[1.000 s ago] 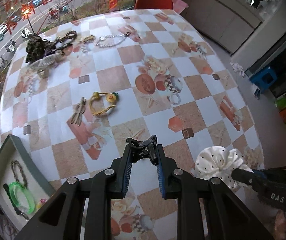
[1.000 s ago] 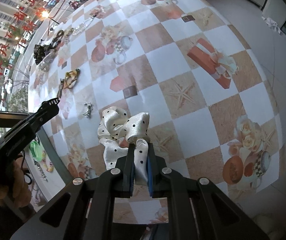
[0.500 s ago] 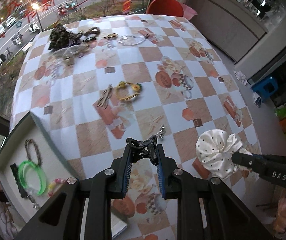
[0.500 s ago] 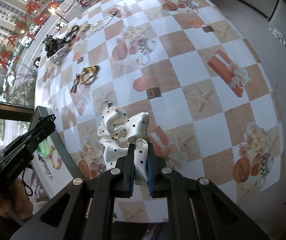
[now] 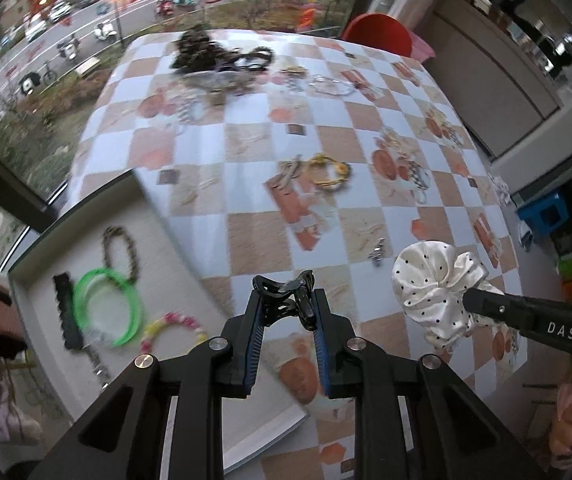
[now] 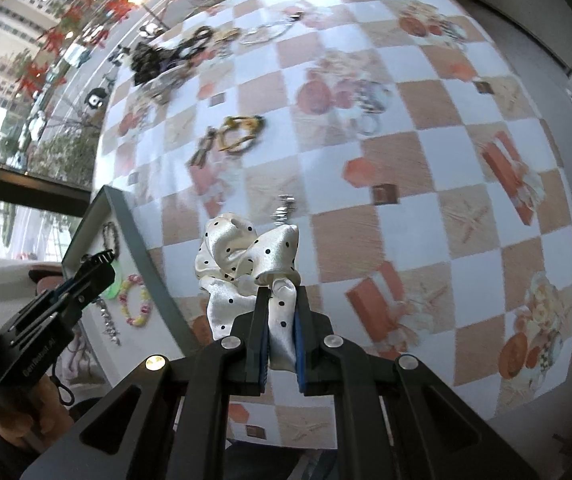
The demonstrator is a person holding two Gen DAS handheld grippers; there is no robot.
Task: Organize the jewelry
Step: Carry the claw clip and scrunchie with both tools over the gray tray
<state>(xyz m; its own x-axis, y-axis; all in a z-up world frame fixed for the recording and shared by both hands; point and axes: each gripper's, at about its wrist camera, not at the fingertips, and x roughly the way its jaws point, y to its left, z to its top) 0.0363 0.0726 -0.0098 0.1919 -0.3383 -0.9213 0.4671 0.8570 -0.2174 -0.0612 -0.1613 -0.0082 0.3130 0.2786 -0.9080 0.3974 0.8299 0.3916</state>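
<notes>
My left gripper (image 5: 286, 300) is shut on a black hair claw clip (image 5: 284, 286) and hangs over the table's near edge, just right of the grey-rimmed tray (image 5: 74, 216). The tray holds a green bangle (image 5: 106, 304), a brown bead bracelet (image 5: 120, 252), a black comb-like piece (image 5: 64, 312) and a yellow-pink bead bracelet (image 5: 174, 324). My right gripper (image 6: 280, 296) is shut on a white polka-dot scrunchie (image 6: 246, 256), held in the air over the checked tablecloth. In the right wrist view the left gripper (image 6: 98, 260) sits over the tray (image 6: 138, 248).
A yellow bracelet (image 5: 327, 170) and a tan clip (image 5: 287, 172) lie mid-table. A small silver piece (image 5: 377, 250) rests nearer. Dark jewelry is piled at the far edge (image 5: 214, 56). A red chair (image 5: 379, 34) stands behind the table and a blue stool (image 5: 545, 212) to the right.
Both grippers have moved left toward the tray and risen a little, each keeping its hold. The tray has come much further into both views.
</notes>
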